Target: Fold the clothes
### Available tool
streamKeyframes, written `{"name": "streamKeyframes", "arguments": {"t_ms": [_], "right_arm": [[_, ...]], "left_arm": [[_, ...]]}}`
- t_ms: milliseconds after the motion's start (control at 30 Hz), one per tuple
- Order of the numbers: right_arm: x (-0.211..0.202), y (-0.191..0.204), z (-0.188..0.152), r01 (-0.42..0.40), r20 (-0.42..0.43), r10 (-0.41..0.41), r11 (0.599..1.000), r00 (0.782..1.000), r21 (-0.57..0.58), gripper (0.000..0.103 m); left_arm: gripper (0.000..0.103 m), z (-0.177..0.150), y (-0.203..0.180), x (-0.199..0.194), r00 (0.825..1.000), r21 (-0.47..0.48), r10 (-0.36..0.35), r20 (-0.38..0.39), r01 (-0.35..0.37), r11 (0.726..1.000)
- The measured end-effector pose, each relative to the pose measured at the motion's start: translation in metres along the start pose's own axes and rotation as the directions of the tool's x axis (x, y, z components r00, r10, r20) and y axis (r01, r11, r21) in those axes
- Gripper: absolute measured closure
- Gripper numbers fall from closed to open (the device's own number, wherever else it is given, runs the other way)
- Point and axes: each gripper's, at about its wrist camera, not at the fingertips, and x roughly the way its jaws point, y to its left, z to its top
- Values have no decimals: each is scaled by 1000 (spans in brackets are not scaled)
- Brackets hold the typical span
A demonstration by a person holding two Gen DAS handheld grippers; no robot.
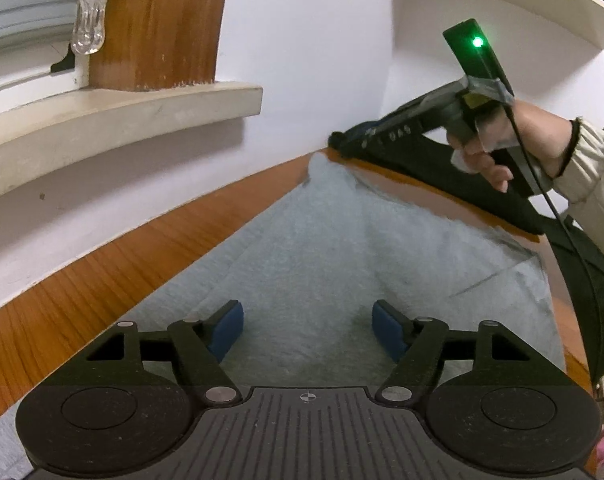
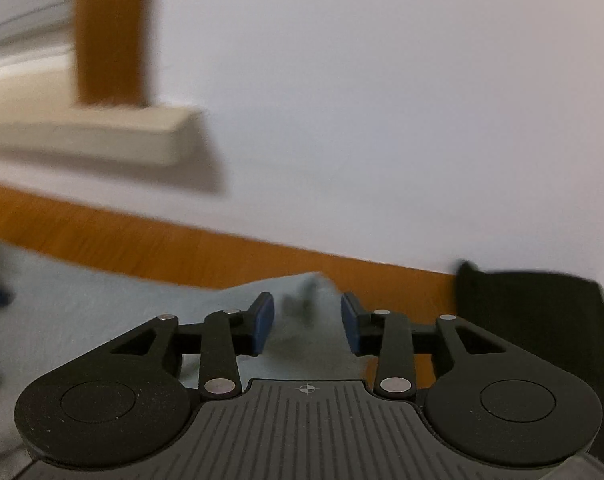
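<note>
A pale grey-blue cloth (image 1: 322,248) lies flat on the wooden table (image 1: 82,292), running to a point at the far corner by the wall. My left gripper (image 1: 308,328) hovers open just above the near part of the cloth, with nothing between its blue pads (image 1: 230,328). A hand (image 1: 498,148) holds my right gripper (image 1: 338,142) at the cloth's far corner. In the blurred right wrist view, my right gripper (image 2: 308,320) is open, and the raised corner of the cloth (image 2: 314,300) sits between its pads without being pinched.
A black garment (image 1: 482,184) lies along the table's right side, also seen as a dark garment (image 2: 534,320). The white wall (image 1: 310,60) and a window sill (image 1: 122,112) stand close behind the table. A cable (image 1: 574,248) hangs from the right gripper.
</note>
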Motion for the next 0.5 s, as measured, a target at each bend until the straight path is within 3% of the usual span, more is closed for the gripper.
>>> {"name": "streamKeyframes", "arguments": {"t_ms": [133, 300, 500], "right_arm": [[-5, -23, -7, 29, 7, -30, 992, 1000, 121, 72], [-10, -23, -25, -100, 29, 96, 969, 995, 225, 70], [11, -13, -25, -140, 58, 128, 933, 990, 330, 62]], "left_arm": [[27, 1, 1, 3, 1000, -4, -2, -8, 2, 1000], [27, 2, 2, 6, 1000, -1, 6, -9, -6, 1000], [27, 1, 0, 6, 1000, 2, 7, -10, -7, 1000]]}}
